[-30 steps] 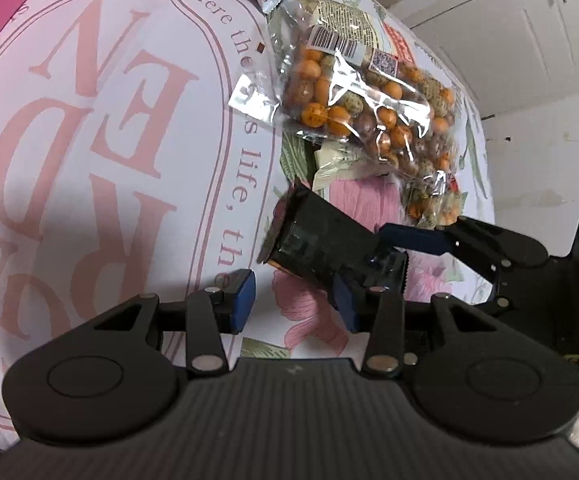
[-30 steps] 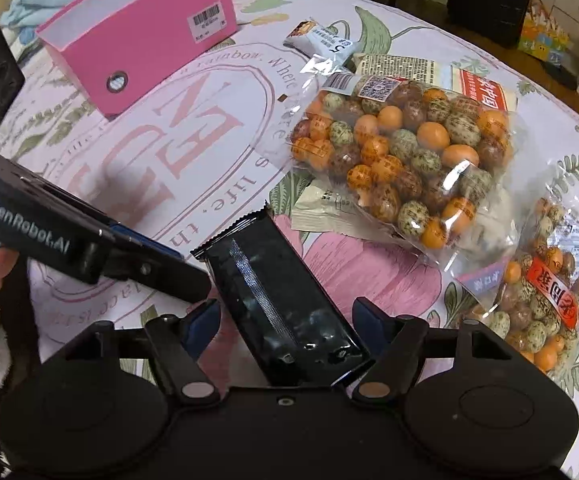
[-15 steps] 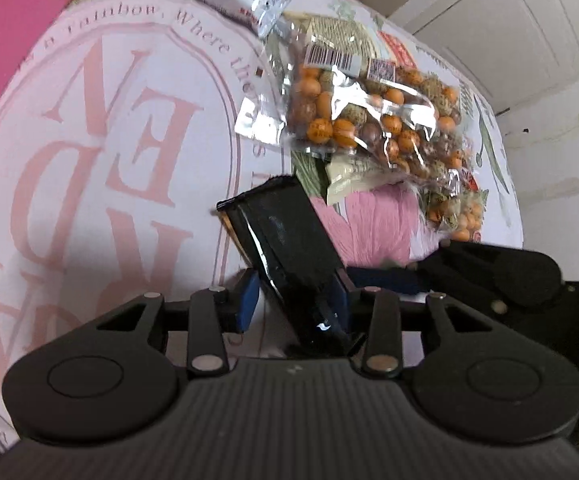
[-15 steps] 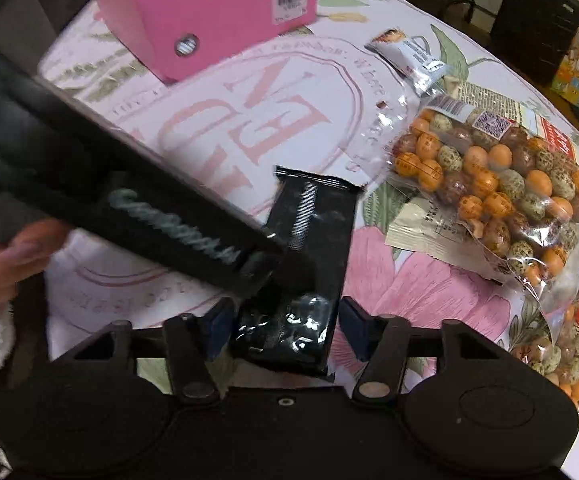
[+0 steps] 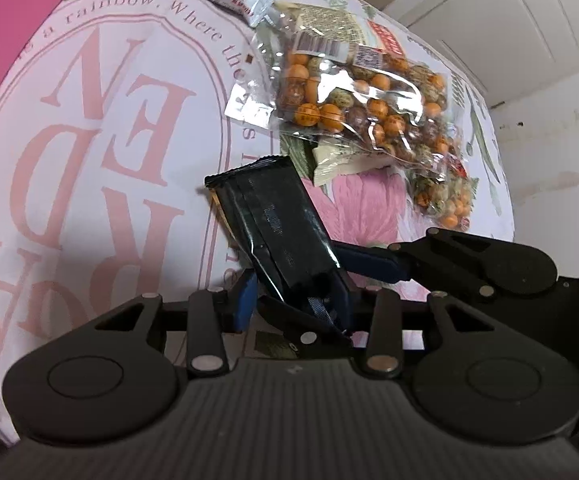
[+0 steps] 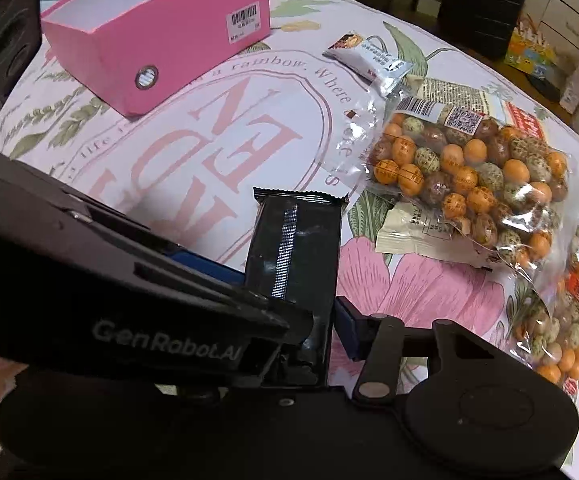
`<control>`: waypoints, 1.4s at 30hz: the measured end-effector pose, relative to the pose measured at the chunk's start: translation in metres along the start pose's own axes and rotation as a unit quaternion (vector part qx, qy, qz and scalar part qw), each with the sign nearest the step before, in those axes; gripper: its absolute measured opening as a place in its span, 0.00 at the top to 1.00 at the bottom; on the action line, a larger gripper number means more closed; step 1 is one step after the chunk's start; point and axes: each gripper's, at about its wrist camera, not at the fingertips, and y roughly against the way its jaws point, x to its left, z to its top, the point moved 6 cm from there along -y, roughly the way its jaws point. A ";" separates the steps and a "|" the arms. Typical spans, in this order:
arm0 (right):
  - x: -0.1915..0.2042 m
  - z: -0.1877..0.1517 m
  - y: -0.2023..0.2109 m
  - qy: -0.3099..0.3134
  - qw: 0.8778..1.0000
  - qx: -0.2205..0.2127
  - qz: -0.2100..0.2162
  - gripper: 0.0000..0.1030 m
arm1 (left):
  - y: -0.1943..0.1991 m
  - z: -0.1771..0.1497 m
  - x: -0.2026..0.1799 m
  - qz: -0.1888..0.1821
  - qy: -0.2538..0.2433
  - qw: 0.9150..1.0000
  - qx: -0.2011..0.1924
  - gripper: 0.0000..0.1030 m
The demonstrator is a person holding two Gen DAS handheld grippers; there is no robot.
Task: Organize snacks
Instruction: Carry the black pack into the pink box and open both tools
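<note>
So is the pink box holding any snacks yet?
Apparently none: the pink box shows only bare white inner walls, though its floor is hidden.

Floral tablecloth [image 6: 177, 168] w/ pink lettering; black suitcase [image 6: 483, 4] in bkgd.

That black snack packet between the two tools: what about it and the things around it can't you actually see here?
- Black packet: near end hidden by the left tool in the right wrist view; print unreadable.
- Right tool: its left finger is covered, so its grip is unclear.
- Pink box: cut off by the left wrist frame; floor hidden behind its wall.
- White packet: mostly under the clear candy bag.
</note>
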 end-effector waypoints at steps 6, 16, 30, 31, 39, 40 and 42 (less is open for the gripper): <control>0.016 -0.002 0.023 0.002 1.000 -0.024 -0.007 0.46 | 0.025 -0.006 -0.009 0.001 -0.019 1.000 -0.010 0.63; 0.052 0.001 0.073 0.017 0.997 -0.076 -0.026 0.46 | 0.084 -0.019 -0.022 0.007 -0.075 0.997 -0.018 0.61; 0.120 0.057 0.127 0.069 0.988 -0.135 -0.042 0.46 | 0.189 -0.014 -0.003 0.016 -0.080 0.992 -0.093 0.61; 0.124 0.066 0.129 0.073 0.986 -0.144 -0.039 0.46 | 0.198 -0.010 0.000 0.020 -0.080 0.991 -0.103 0.62; 0.148 0.149 0.108 0.115 0.972 -0.206 -0.002 0.46 | 0.247 0.043 0.047 0.068 -0.058 0.978 -0.189 0.61; 0.150 0.158 0.101 0.116 0.972 -0.207 0.004 0.46 | 0.249 0.051 0.056 0.073 -0.053 0.977 -0.194 0.61; 0.156 0.180 0.086 0.120 0.971 -0.205 0.015 0.46 | 0.251 0.069 0.075 0.081 -0.041 0.975 -0.202 0.62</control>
